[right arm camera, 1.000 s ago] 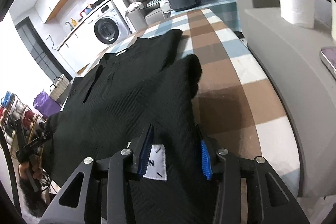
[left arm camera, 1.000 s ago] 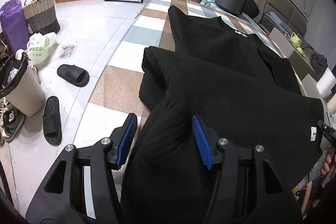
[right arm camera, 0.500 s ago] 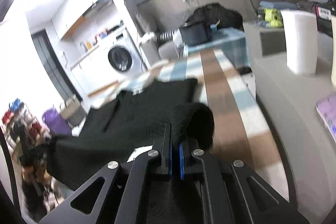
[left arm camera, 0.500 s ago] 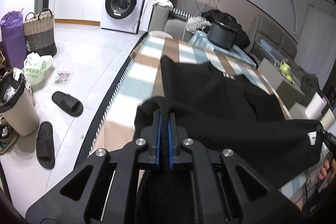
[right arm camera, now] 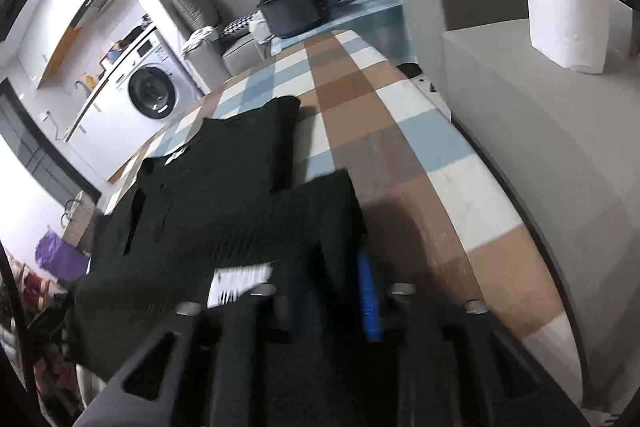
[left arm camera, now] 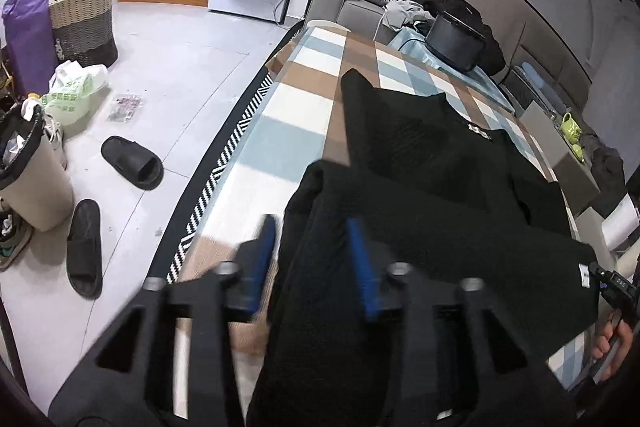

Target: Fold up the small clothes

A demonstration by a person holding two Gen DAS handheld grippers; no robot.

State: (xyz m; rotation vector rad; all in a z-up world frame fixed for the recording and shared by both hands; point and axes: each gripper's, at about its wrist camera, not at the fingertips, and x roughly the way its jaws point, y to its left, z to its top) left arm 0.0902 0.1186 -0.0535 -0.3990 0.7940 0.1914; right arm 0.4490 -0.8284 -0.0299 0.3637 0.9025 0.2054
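Black ribbed knit garment lies on the checked brown-blue-white cloth table, near hem doubled toward the collar. Left gripper and right gripper have just been opening; jaws parted, knit between them, pads off it. Risk: loose knit snags on a blue pad, dragging the fold askew on withdrawal.

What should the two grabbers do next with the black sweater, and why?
Probably close both on the near hem and carry it toward the collar. The left gripper and the right gripper have just been opening their jaws, and the edge of the black sweater lies loose between the pads. The sleeves already look folded in over the body, so folding the bottom over seems next.
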